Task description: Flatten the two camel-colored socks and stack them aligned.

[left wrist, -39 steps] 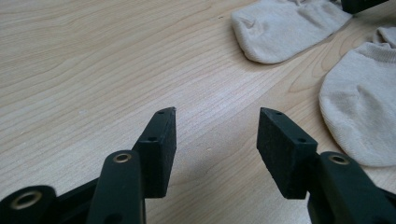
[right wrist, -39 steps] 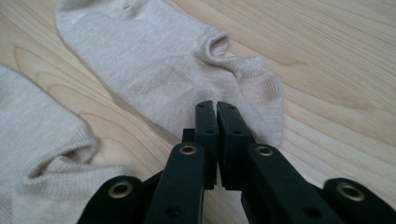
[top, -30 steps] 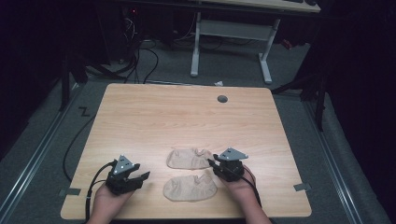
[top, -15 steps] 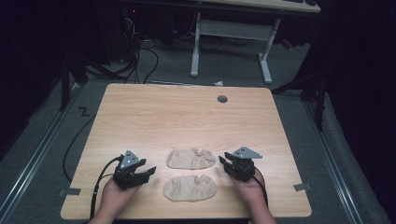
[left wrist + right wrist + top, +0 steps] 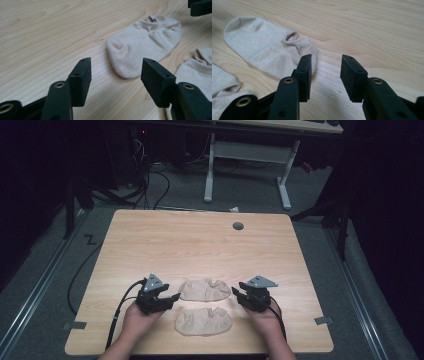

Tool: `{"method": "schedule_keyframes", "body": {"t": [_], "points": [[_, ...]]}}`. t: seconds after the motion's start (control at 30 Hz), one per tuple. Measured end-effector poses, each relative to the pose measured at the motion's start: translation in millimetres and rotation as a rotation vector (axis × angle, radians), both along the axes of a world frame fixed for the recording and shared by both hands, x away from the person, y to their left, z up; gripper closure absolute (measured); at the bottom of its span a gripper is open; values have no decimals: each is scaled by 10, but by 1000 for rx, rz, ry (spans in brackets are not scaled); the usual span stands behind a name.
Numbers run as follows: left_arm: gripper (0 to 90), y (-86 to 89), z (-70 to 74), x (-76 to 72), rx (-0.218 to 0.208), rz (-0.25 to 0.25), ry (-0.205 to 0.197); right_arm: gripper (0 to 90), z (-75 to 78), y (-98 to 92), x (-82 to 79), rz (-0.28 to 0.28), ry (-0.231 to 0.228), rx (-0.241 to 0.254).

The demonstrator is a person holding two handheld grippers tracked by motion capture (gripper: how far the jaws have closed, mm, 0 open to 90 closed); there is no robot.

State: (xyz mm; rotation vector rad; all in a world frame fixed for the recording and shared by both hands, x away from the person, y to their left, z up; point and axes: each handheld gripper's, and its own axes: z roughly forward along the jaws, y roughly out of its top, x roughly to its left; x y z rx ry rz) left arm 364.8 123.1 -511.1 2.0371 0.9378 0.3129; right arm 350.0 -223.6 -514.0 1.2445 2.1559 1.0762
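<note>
I've got two beige socks lying flat near my edge of the table (image 5: 200, 235), one just beyond the other, close together but I can't tell if they touch. The far sock (image 5: 205, 289) sits between my two grippers; the near sock (image 5: 203, 321) lies a little closer to me, between my hands.

Left gripper (image 5: 171, 296) is just off the far sock's rounded toe end. Its jaws have just been opening and now stand wide, with nothing between them but bare wood. In the left gripper view that toe (image 5: 125, 67) lies straight ahead, just past the tips, so I'm lined up on it but not touching.

Right gripper (image 5: 237, 296) is at the other end, by the cuff. Its jaws have also just been opening, they're well apart, and they hold nothing. In the right gripper view the cuff edge (image 5: 308, 48) lies just beside my left-hand pad and partly behind it, while the gap itself is over bare table.

So where am I? Both socks are down and spread flat, neither lifted, folded or stacked. I'd call this the very start of a pairing or folding job: I'm closing in on both ends of the far sock, and no grasp has been made. Everything is left: pinch toe and cuff, lift, bring it onto the near sock, then tidy the pair.
</note>
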Motion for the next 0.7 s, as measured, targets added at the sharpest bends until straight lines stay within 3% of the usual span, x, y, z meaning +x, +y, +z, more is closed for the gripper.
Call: {"method": "schedule_keyframes", "body": {"t": [0.3, 0.53, 0.57, 0.7], "points": [[417, -157, -45, 133, -8, -15, 17, 595, -7, 46, 9, 3, 5, -12], [476, -179, -98, 212, -16, 5, 41, 624, -16, 130, 58, 9, 17, -9], [502, -185, -108, 217, -10, 6, 39, 658, -11, 182, 71, 10, 2, -22], [535, -194, -122, 202, 23, 16, 22, 687, -34, 215, 102, 10, 16, -18]]}}
